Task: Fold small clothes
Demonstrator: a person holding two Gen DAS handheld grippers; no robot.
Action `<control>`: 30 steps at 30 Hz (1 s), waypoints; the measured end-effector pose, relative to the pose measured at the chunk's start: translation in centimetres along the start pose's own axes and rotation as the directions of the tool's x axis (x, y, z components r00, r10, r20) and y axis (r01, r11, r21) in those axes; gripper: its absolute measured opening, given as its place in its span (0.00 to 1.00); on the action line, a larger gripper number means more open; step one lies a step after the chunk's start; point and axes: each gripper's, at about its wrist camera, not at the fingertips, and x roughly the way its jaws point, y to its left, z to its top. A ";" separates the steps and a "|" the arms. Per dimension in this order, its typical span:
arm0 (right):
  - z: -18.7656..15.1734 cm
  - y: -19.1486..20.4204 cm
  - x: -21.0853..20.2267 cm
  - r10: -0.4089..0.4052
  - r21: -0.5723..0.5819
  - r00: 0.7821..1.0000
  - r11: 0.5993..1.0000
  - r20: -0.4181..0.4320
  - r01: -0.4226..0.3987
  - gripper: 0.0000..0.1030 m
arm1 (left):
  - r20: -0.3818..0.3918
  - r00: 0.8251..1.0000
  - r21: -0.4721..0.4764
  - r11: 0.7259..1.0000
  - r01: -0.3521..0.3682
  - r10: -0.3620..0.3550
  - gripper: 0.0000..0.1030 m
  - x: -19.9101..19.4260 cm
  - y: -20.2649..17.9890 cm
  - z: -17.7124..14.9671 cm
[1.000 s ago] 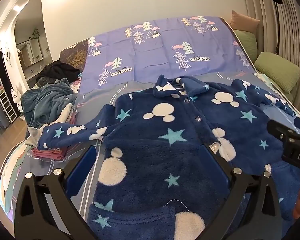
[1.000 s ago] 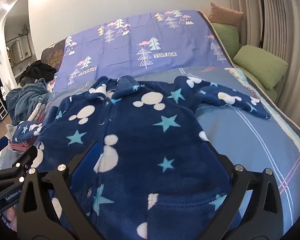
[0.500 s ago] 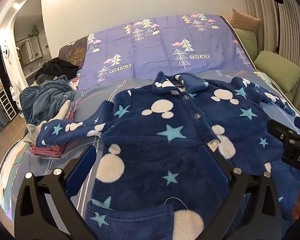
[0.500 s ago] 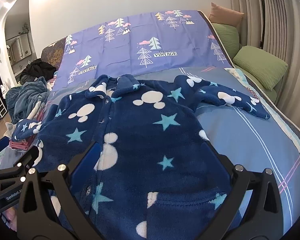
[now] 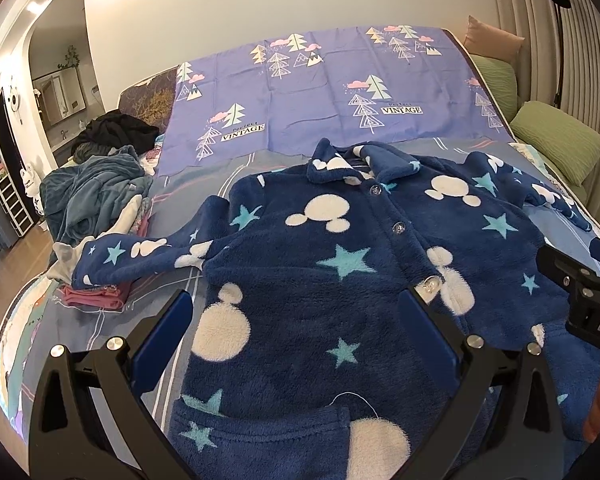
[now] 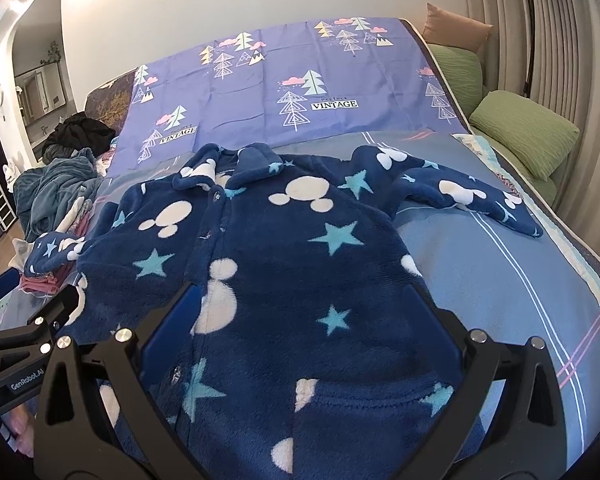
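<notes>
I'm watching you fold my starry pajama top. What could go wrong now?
Its left sleeve lies across the pile of clothes at the bed's edge, so pulling it in might drag that pile askew. The fleece pajama top is thick, and both open tongs, left tongs and right tongs, could pinch only the top layer. The right sleeve looks bunched, so the fold may end up lopsided.

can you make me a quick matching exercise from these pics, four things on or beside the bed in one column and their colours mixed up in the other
Things:
1. fleece pyjama top
2. pillow
3. folded garment under the sleeve cuff
4. duvet cover with tree print

Colours:
A. green
B. purple
C. navy with white and teal shapes
D. pink

Pairs: 1-C, 2-A, 3-D, 4-B
</notes>
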 end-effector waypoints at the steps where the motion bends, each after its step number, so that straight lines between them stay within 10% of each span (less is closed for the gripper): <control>1: 0.0 0.0 0.0 -0.001 0.000 1.000 1.000 -0.001 0.001 0.98 | -0.002 1.000 -0.001 1.000 0.001 -0.001 0.99 0.0 0.1 0.0; 30: 0.3 -0.4 0.2 -0.017 0.023 1.000 1.000 -0.011 0.018 0.98 | -0.031 0.999 -0.018 1.000 0.012 -0.013 0.99 0.5 0.4 -0.3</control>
